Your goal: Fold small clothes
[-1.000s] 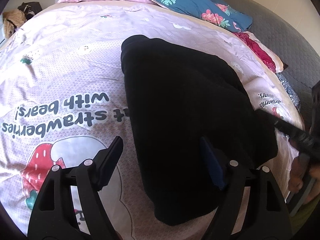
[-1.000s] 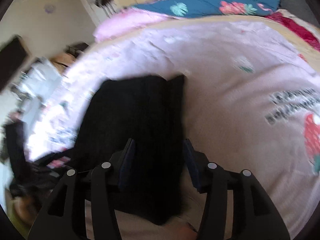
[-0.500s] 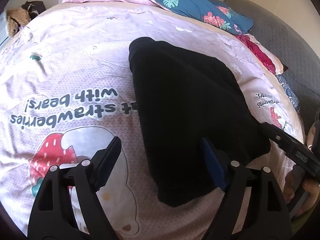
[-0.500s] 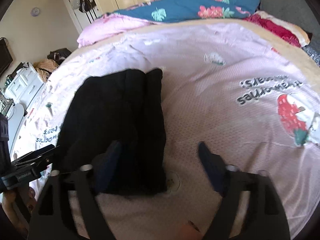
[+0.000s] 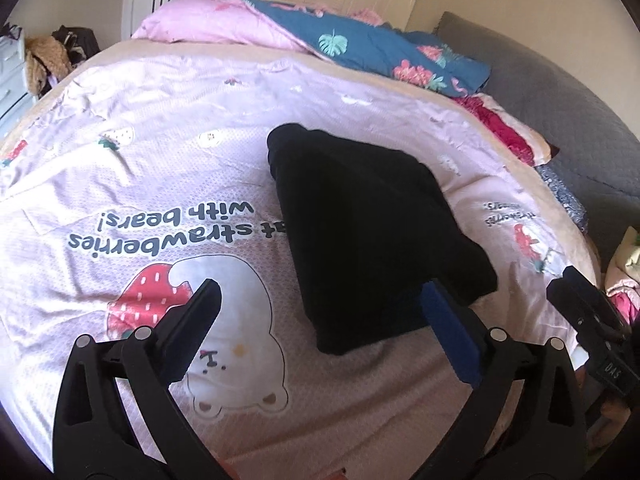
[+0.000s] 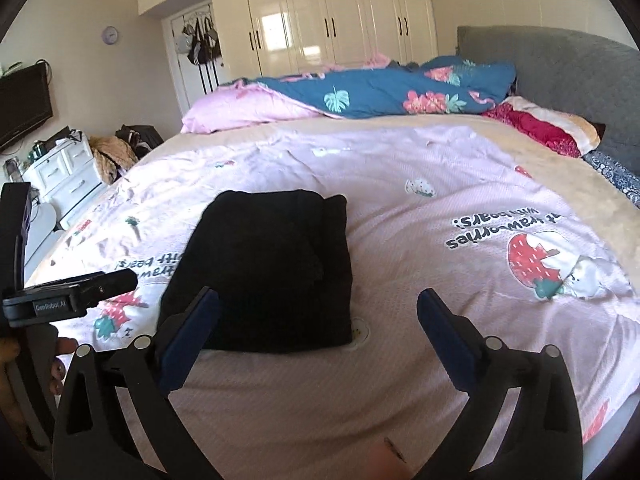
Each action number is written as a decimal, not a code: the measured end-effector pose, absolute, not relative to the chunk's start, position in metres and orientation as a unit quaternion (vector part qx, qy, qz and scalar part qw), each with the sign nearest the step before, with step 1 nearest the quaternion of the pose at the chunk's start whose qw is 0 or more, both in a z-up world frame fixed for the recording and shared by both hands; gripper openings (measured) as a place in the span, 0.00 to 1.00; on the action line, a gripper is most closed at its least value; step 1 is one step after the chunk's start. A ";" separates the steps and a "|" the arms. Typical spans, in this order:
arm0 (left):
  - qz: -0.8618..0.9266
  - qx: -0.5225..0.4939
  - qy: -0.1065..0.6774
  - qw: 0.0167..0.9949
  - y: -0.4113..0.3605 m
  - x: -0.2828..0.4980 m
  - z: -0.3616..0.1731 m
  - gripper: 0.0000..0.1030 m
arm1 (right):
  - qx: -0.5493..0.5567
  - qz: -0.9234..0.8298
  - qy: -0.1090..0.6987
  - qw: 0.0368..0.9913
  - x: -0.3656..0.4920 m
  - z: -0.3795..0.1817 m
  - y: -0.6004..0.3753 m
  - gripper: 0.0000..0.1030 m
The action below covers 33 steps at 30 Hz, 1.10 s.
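Note:
A black garment lies folded into a thick rectangle on the pink printed sheet. My left gripper hovers above and short of its near corner. Its jaws are opening, and the blue pads touch no cloth. In the right wrist view the same black garment lies ahead and to the left. My right gripper is also pulled back from it, and its jaws are opening with nothing gripped. Each view shows the other gripper at its edge: the right gripper and the left gripper.
A blue floral duvet and a pink pillow are piled at the far side of the bed. A grey headboard and a red blanket stand to the right. White drawers and loose clothes stand left of the bed.
The right gripper's jaws went from narrow around the garment's edge to wide apart. Both grippers drew back and up, so the garment looks smaller and farther. The garment stayed put.

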<state>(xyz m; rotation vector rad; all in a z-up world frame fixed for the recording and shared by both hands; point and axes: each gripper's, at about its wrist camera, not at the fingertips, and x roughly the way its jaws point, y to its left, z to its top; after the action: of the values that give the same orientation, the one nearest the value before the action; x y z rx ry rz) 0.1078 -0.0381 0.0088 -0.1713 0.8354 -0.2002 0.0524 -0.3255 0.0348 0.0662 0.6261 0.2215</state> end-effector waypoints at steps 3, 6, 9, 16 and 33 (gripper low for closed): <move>-0.094 -0.076 0.391 0.912 -0.038 0.095 0.014 0.91 | 0.027 0.099 0.290 0.952 0.036 0.038 -0.323 0.96; -0.101 -0.071 0.382 0.916 -0.039 0.082 0.014 0.91 | 0.014 0.086 0.271 0.959 0.018 0.038 -0.317 0.96; -0.103 -0.062 0.374 0.920 -0.039 0.069 0.013 0.91 | 0.008 0.081 0.263 0.961 0.009 0.034 -0.317 0.96; -0.101 -0.059 0.370 0.922 -0.036 0.048 0.000 0.91 | 0.008 0.074 0.251 0.965 -0.014 0.028 -0.316 0.96; -0.093 -0.071 0.374 0.920 -0.030 0.034 -0.022 0.91 | -0.027 0.074 0.287 0.955 -0.028 -0.009 -0.300 0.96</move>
<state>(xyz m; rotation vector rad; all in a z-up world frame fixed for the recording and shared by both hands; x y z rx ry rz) 0.0336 -0.0301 -0.0221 -0.1465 0.7695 -0.1911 -0.0275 -0.2997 -0.0094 -0.0547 0.5836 0.1498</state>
